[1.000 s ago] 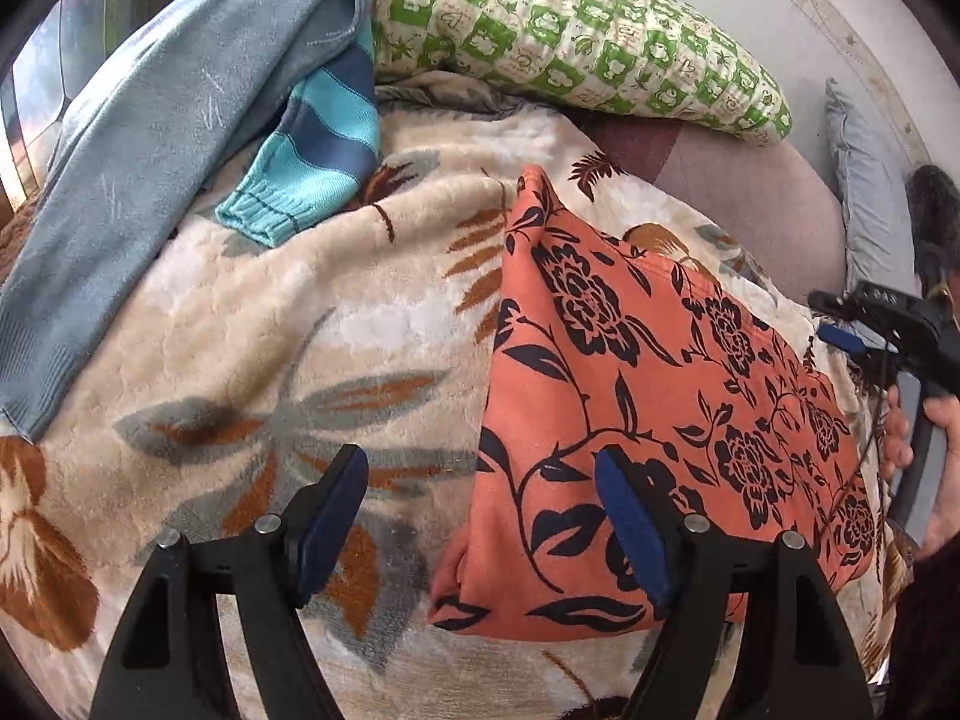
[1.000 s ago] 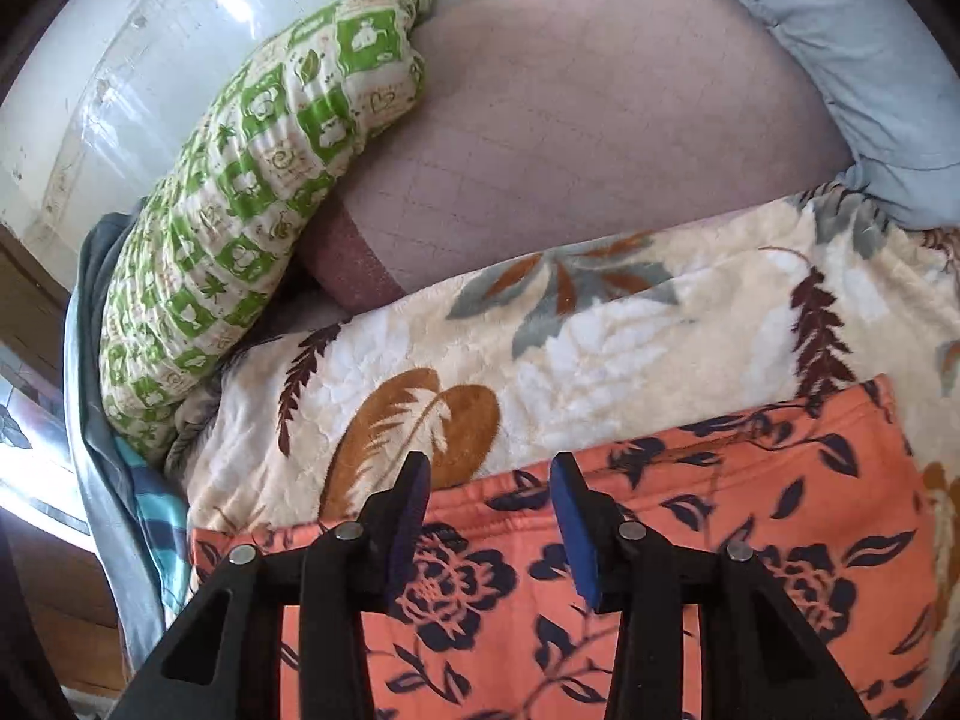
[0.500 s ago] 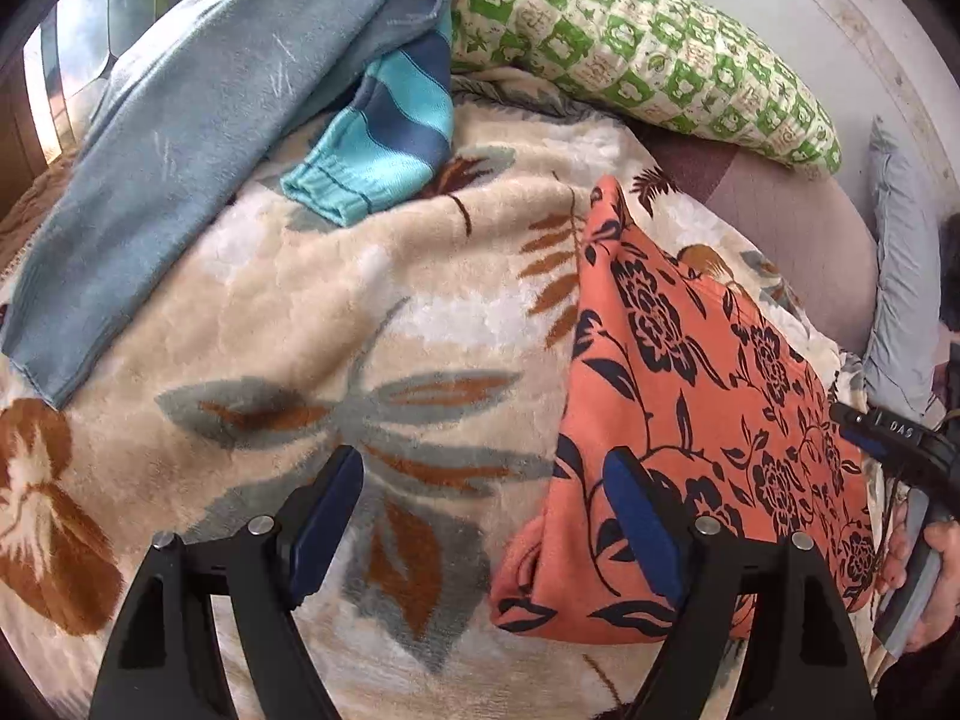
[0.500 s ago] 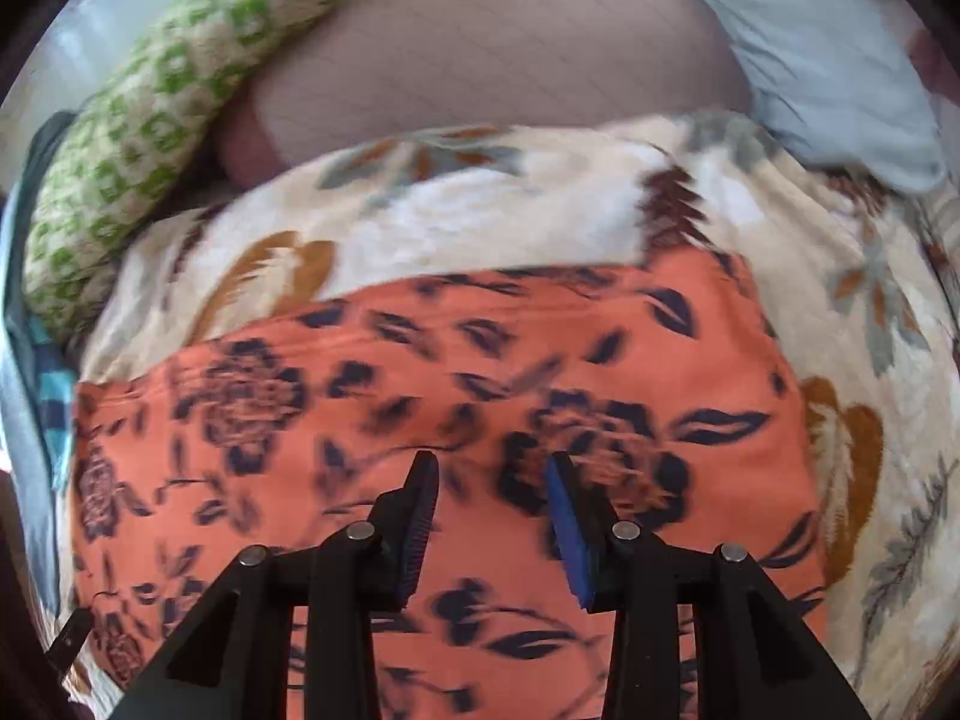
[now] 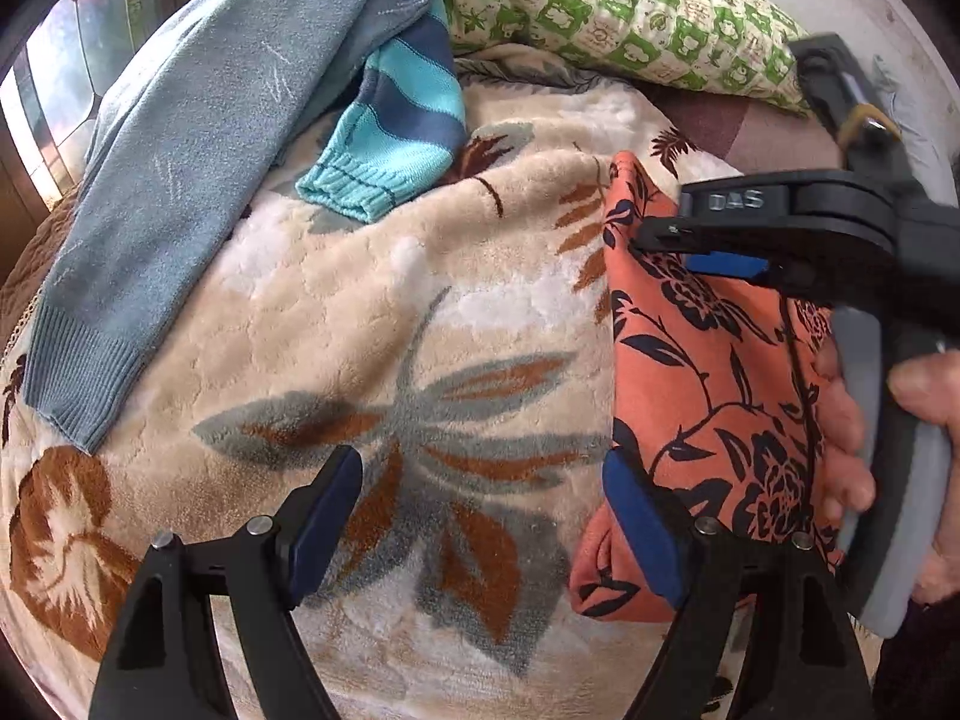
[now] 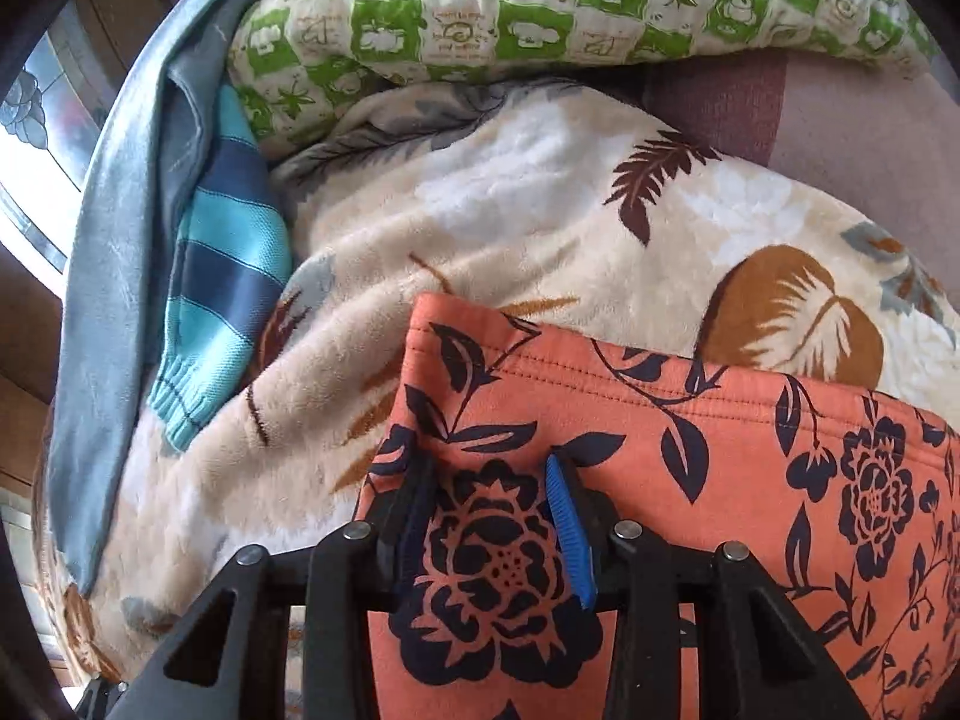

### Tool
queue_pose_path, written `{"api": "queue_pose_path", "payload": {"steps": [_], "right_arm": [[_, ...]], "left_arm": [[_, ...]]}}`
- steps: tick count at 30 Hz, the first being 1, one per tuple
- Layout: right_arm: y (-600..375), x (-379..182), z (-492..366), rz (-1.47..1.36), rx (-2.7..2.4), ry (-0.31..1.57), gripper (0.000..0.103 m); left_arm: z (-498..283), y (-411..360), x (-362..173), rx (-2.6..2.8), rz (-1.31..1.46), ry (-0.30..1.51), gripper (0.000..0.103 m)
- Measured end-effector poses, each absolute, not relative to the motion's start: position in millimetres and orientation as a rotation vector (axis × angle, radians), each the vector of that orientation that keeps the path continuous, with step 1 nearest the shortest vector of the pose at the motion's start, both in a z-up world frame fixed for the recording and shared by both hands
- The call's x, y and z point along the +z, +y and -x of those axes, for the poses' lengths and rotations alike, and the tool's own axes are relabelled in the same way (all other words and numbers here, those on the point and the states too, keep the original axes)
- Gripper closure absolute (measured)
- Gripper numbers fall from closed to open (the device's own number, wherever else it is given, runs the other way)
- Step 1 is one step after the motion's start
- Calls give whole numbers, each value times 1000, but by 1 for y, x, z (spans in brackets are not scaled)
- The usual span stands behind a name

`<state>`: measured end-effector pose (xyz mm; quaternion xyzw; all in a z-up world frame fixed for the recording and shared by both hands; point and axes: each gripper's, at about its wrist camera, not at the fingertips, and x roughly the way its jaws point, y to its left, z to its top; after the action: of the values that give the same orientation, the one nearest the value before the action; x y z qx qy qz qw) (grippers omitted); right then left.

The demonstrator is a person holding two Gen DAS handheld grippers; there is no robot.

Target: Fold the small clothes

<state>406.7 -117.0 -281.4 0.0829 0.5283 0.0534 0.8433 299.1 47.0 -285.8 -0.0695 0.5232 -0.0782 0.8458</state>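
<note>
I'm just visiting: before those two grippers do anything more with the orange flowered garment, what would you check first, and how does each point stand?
1. Orange flowered garment lies flat on the blanket: ok.
2. Right gripper over the garment's corner, cloth between its pads: ok.
3. Right gripper actually pinching the cloth: cannot tell.
4. Left gripper open, ready to take the near edge: ok.
5. Left gripper lined up on the garment: not ok, only one finger reaches its edge.
6. Striped sleeve and grey-blue sweater lie apart from the garment: ok.
</note>
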Motion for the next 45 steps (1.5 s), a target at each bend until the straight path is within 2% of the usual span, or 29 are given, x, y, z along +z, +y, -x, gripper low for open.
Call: {"api": "queue_pose_path", "payload": {"steps": [6,10,14,18,21,23,26,29,31,34,41,45], "right_arm": [[-210,-242,-325,-274,51,985,60],[-296,-229,-254,-291,-130,931,60],[-361,-247,-193,-279,-271,974,60],[-398,-295,-153,-247,-344,1077,60],[-395,-293,-138,-191,-309,1022,60],[-393,-283,-136,-198,-292,1013,60],[-398,-265,-119,-256,-262,864,60],[-401,-287,-121,-301,-247,895,58],[-395,-303,-116,-281,-259,878,57],[-381,-294,-123,-233,-269,879,54],[-356,-262,-126,-298,-121,736,54],[-333,-253,-144,-312,-24,739,54]], "left_arm": [[-285,33,-254,-270,157,972,20],[-279,2,-252,-322,94,960,20],[-284,-21,-279,-238,-30,1058,20],[-287,-22,-298,-191,-18,1102,15],[-283,-22,-291,-166,-25,1101,15],[-272,-22,-277,-150,-28,1037,15],[-257,-26,-260,-152,-53,949,15],[-253,-37,-262,-124,-119,923,15],[-258,-45,-278,-84,-193,968,15],[-257,-52,-290,-62,-225,984,15],[-240,-63,-258,-113,-239,857,15],[-234,-70,-243,-124,-248,793,15]]}}
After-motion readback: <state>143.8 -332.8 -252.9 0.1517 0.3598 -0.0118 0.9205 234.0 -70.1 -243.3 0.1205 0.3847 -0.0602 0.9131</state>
